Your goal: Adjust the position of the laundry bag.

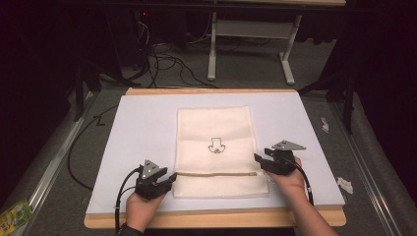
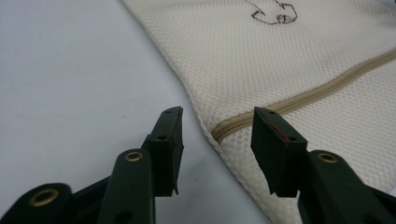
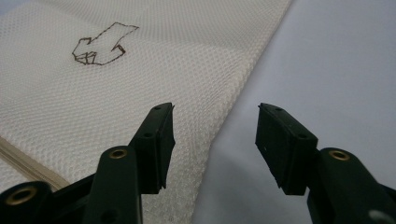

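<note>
My left tool (image 1: 169,178) sits at the left edge of the cream mesh laundry bag (image 1: 216,130), jaws spread with nothing pinched; in the left gripper view the closed end of the tan zipper (image 2: 299,98) lies just ahead of the gap between them, and 1 jaw hangs over the bare white sheet (image 1: 142,137) while the other hangs over the mesh. The bag lies flat in the middle of the counter (image 1: 211,91), its long axis running away from me, with a small stitched outline (image 1: 215,145) near its centre and the zipper crossing it side to side near my end. That zipper line is the relation my next move turns on, I judge: it runs straight from 1 tool to the other, so each hand is nearest its own end of it. My right tool (image 1: 259,161) rests at the bag's right edge, also spread and holding nothing; in the right gripper view its jaws straddle the border (image 3: 233,112) between mesh and sheet. Neither tool presses on the fabric that I can tell.
</note>
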A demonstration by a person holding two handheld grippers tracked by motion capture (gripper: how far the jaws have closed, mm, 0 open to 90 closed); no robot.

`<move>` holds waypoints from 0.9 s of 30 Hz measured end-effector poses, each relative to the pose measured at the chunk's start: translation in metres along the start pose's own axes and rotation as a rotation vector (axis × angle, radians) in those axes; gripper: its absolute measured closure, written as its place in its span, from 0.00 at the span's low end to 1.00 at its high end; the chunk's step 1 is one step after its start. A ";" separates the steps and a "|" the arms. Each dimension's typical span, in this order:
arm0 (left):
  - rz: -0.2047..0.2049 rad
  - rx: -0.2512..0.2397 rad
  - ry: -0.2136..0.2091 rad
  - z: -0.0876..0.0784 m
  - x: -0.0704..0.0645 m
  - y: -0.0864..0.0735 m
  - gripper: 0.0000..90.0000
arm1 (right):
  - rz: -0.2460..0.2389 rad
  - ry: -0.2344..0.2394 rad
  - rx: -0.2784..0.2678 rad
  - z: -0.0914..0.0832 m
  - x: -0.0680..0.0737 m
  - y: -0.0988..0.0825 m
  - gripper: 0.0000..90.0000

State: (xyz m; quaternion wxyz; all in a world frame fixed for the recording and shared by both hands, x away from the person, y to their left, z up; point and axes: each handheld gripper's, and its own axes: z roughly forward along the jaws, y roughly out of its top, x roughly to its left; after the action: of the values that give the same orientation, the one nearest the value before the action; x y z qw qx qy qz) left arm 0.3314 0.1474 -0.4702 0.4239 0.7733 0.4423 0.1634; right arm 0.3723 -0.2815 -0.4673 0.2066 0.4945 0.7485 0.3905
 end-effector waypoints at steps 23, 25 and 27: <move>0.004 -0.074 0.005 -0.010 0.001 0.009 0.47 | 0.051 0.059 -0.012 -0.055 -0.001 -0.029 0.62; 0.006 -0.073 0.005 -0.009 0.000 0.009 0.47 | 0.078 0.074 0.013 -0.048 -0.003 -0.030 0.63; 0.007 -0.073 0.007 -0.008 0.000 0.008 0.47 | 0.039 0.067 0.029 -0.042 0.000 -0.030 0.66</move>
State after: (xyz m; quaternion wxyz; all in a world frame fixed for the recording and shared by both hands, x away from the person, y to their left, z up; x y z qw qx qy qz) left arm 0.3306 0.1496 -0.4587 0.4497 0.7584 0.4347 0.1835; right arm 0.3258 -0.3034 -0.4652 0.1666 0.4987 0.7508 0.3998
